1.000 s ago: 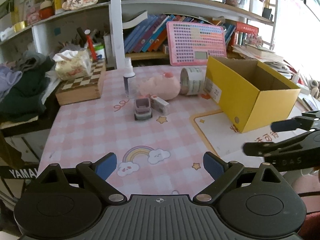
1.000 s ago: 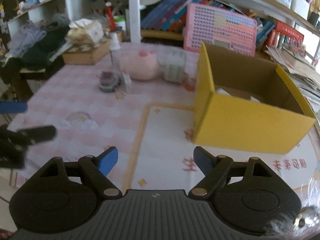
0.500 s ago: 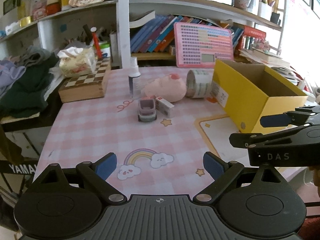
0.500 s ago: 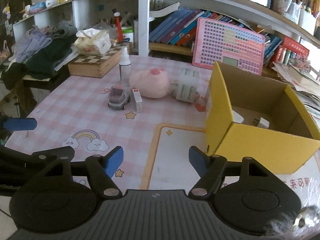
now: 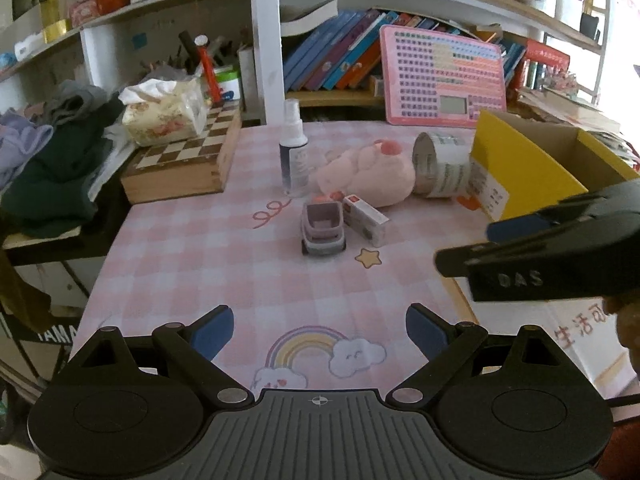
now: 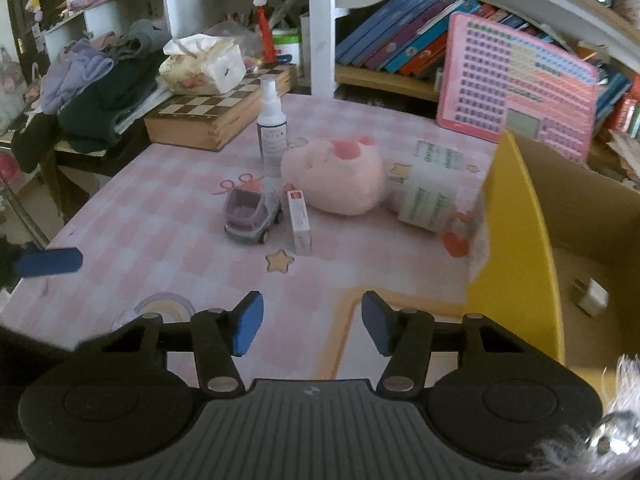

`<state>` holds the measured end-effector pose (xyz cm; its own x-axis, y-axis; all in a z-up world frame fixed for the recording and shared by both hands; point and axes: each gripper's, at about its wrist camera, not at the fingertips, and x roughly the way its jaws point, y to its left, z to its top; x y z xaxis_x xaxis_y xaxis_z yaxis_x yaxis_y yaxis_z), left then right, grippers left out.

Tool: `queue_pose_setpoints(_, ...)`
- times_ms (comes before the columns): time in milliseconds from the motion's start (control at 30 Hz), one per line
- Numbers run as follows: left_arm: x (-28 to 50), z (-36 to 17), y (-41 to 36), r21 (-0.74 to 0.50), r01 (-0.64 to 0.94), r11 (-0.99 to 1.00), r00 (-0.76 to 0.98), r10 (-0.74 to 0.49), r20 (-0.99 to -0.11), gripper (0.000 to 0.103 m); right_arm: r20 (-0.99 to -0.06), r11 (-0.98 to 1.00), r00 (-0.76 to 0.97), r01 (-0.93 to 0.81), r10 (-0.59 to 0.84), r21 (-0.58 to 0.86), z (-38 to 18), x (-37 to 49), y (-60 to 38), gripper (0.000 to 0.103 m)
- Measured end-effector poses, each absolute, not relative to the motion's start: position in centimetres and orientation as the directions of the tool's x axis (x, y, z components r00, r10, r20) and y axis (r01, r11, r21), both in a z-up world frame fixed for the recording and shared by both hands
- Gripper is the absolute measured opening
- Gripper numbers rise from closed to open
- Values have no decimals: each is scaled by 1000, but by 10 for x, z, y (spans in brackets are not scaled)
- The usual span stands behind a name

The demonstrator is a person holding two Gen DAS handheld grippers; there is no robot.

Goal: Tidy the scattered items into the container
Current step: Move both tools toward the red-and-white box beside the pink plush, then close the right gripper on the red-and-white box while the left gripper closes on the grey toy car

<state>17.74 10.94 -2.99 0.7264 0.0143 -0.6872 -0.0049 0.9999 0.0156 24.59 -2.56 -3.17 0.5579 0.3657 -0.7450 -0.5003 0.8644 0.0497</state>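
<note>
Layout relative to the plush pig (image 5: 370,176): spray bottle (image 5: 294,152) stands left of it; toy car (image 5: 323,232) and small carton (image 5: 366,220) lie side by side before it; tipped canister (image 5: 440,164) lies at its right; open box (image 5: 532,168) sits right of the canister; chessboard case (image 5: 188,160) lies far left.

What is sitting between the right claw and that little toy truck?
Nothing visible. Bare pink checkered tablecloth lies between the open right gripper and the toy truck. The small white carton lies beside the truck, not in front.
</note>
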Motion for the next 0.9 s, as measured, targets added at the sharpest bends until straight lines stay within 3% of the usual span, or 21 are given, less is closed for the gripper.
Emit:
queue_pose_setpoints(167,204,-39,109,24,-6,1000,719,20,-695,94,-768,844,504,-529,395,86,-40,281,-8,42)
queue_pose_setpoints(500,251,-54,112,52,-1,999,714,37,-699,89,-818,786,411,-613,403,79,-59,346,30,34)
queue_pose_setpoints(600,261,-61,112,46,5,999,702,29,-711,75,-835,783,390,-617,388,76,-69,358,34,27)
queue_pose_setpoints(667,267,-65,111,42,7,999,693,26,-720,69,-848,783,366,-616,384,89,-73,364,32,15)
queue_pose_setpoints(900,289,-74,111,40,2,999,693,27,-720,65,-853,814,348,-563,389,142,-70,363,2,14)
